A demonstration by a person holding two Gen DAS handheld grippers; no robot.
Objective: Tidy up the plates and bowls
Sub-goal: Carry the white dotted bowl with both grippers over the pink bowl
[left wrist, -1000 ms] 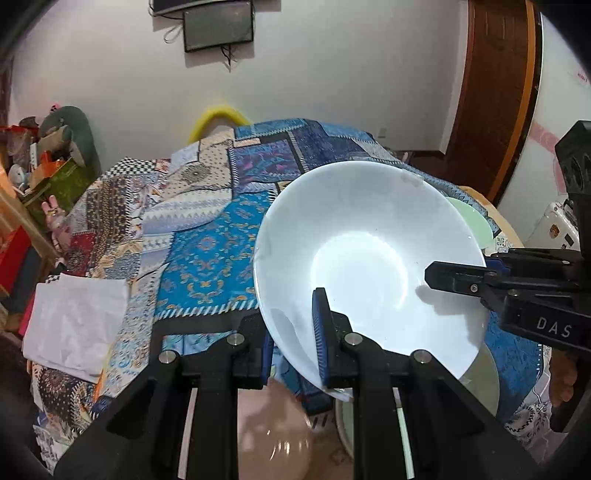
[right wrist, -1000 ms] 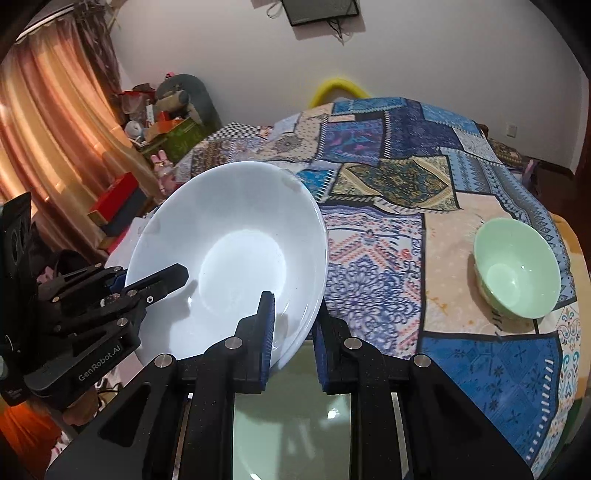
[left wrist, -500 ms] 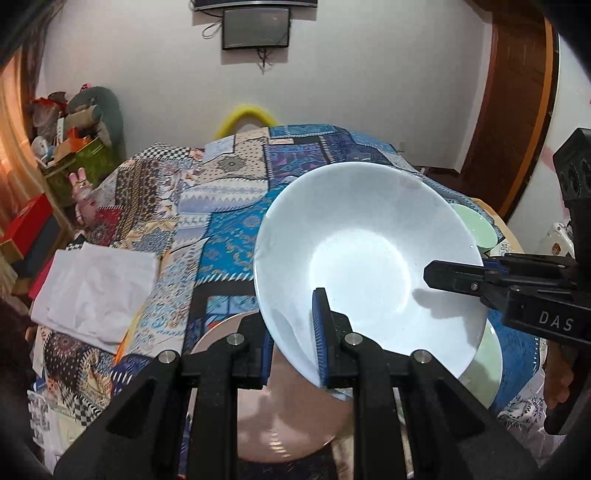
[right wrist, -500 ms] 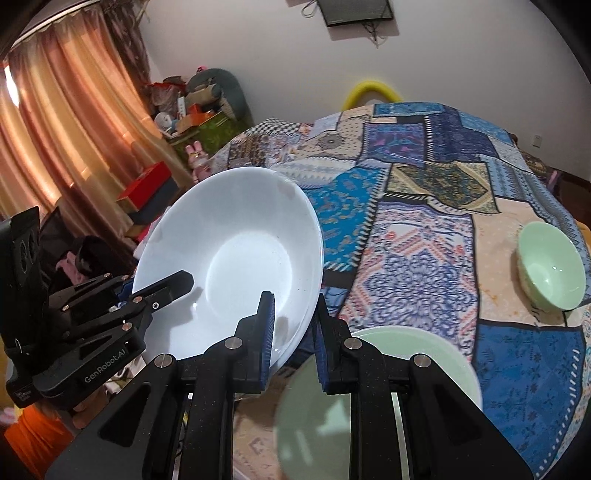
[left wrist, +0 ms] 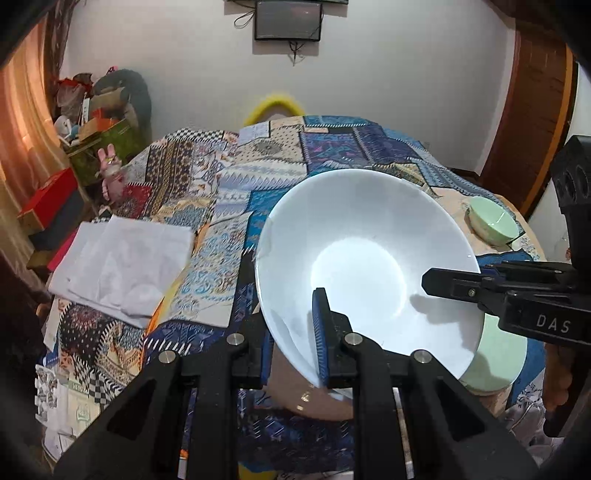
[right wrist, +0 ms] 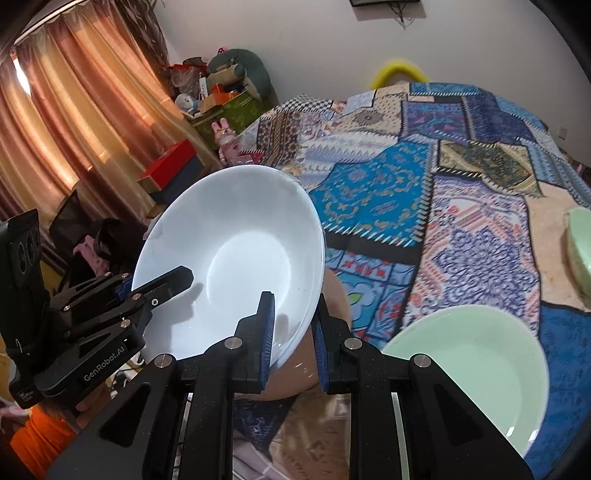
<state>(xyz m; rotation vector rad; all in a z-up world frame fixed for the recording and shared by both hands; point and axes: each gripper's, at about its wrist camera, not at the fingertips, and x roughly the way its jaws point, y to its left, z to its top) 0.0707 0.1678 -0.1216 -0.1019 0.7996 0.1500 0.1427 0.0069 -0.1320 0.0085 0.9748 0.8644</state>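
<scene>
White bowl (left wrist: 364,266) pinched at opposite rims by left gripper (left wrist: 291,332) and right gripper (right wrist: 293,332), carried tilted; since a second ago pink plate (left wrist: 295,391) and green plate (right wrist: 476,365) now under it; stacking looks next

This is a lived-in room of a home. A patchwork cloth (left wrist: 266,192) in blues and reds covers the worktop. Long orange-brown curtains (right wrist: 70,122) hang at one side, glowing with daylight. A corner holds piled household clutter (right wrist: 221,92): boxes, bags and a small pink toy rabbit (right wrist: 223,142). A dark screen (left wrist: 288,20) hangs on the white wall, beside a wooden door frame (left wrist: 535,110).
</scene>
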